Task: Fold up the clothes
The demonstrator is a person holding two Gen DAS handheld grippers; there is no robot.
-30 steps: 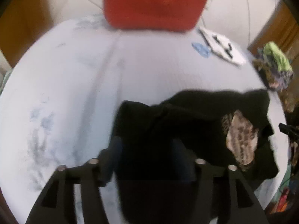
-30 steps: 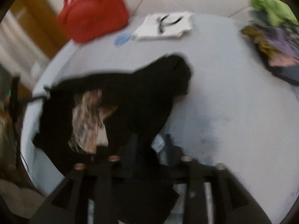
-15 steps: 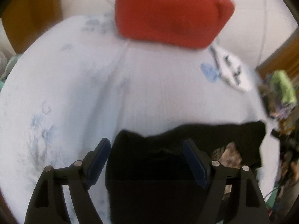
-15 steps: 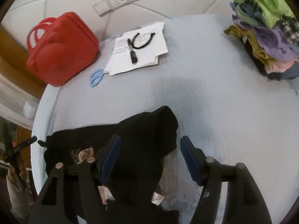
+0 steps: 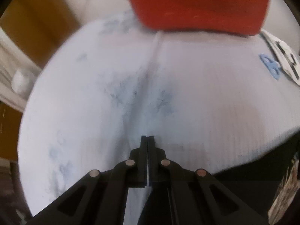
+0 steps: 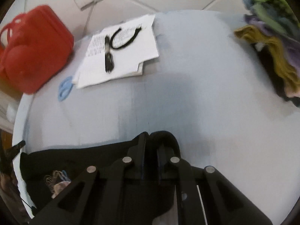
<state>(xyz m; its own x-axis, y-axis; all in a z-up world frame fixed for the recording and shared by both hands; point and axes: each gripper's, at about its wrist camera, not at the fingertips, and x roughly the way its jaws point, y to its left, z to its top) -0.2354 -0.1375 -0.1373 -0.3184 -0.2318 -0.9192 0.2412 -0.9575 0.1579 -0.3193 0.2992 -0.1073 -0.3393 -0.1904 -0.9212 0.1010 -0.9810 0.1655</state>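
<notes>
The left gripper [image 5: 148, 136] has just snapped closed: its 2 fingers [image 5: 144, 150] meet tip to tip over the pale blue table [image 5: 187, 86] with nothing between them. The black garment [image 5: 234, 183] lies just to its right at the table's near edge, with a patterned patch showing at the far right. The right gripper [image 6: 150, 136] has also just been closing, and its fingers [image 6: 142, 150] now pinch a raised fold of the same black garment [image 6: 75, 159], whose upper edge curls over the tips. Farther back on the table sit a red case [image 6: 35, 50], white papers [image 6: 121, 50] with a black pen and a cord on them, blue scissors [image 6: 64, 89] and a stack of folded clothes [image 6: 271, 43].
</notes>
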